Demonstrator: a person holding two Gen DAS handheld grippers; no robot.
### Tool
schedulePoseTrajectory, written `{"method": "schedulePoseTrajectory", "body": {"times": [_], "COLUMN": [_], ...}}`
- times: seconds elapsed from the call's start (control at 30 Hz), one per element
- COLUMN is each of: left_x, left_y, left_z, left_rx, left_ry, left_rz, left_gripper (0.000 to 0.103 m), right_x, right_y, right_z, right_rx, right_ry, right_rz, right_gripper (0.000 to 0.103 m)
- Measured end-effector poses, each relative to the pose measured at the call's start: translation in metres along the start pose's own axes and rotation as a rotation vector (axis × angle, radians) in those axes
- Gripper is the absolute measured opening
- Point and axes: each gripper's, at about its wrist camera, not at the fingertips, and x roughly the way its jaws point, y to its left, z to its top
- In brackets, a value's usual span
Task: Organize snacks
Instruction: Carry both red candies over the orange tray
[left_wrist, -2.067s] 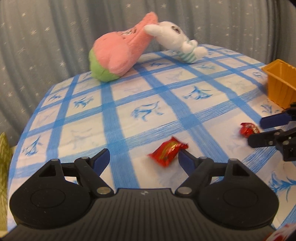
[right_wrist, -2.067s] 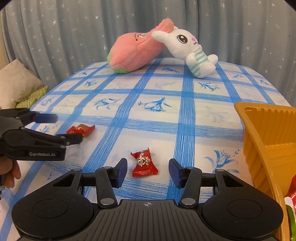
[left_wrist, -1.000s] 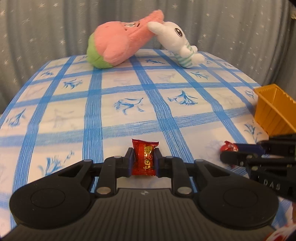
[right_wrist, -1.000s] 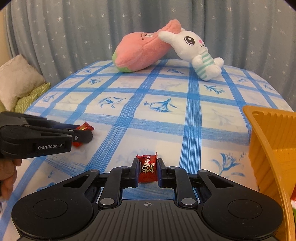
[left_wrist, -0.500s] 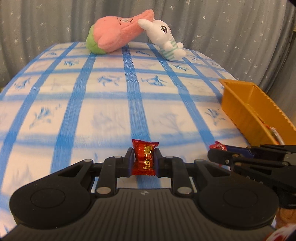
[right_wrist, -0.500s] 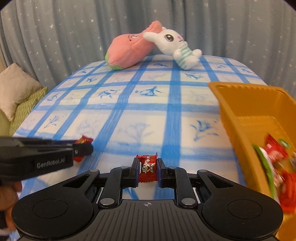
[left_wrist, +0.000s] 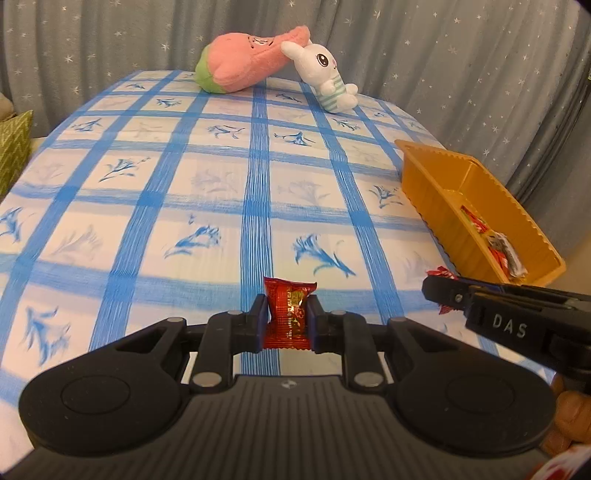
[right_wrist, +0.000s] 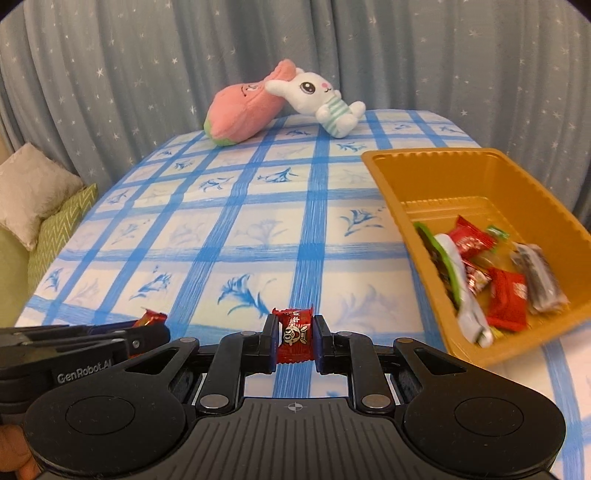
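Presently both tongs carry a load. Left tongs (left_wrist: 287, 319) clamped on a red candy packet (left_wrist: 288, 317), held upright between the pads, crimped top edge above the fingers. Right tongs (right_wrist: 294, 341) likewise pinched on a red wrapped sweet (right_wrist: 294, 335) with a small round face printed on it. Both loads are off the checked blue cloth of the tabletop (left_wrist: 207, 192).

Orange tray (right_wrist: 436, 177) sits at the right side of the tabletop and already holds several wrappers (red, green, dark) piled toward its near end. Its far end is bare.

Key relation: the tray lies forward and to the right of both tongs. Its long axis runs away from the cameras and leans slightly left. In the right wrist view the near rim is just beside the right tongs; in the left wrist view the right tongs (left_wrist: 448, 295) sit between the left tongs and the tray (left_wrist: 476, 236). So the right hand is nearer, and I judge it should drop first, the left crossing over after it.

Risk: the two tongs crowding each other at the rim.

Pink plush (right_wrist: 243, 110) and white rabbit plush (right_wrist: 325, 99) at the far edge, well apart from the work.
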Motion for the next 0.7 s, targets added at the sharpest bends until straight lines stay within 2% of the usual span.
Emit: {"method": "schedulePoseTrajectory", "body": {"times": [0.37, 0.7], "left_x": [-0.049, -0.068], "left_y": [-0.019, -0.042], "left_z": [-0.028, -0.036], "left_rx": [0.007, 0.046], "left_ry": [-0.009, -0.026], "left_rz": [0.011, 0.000], "left_gripper": [0.019, 0.019], "right_x": [-0.056, -0.090], "right_y": [-0.003, -0.012], "right_z": [-0.022, -0.037], "right_rx": [0.023, 0.023], "right_ry": [-0.018, -0.036], "right_rz": [0.008, -0.003], "right_gripper": [0.019, 0.019]}}
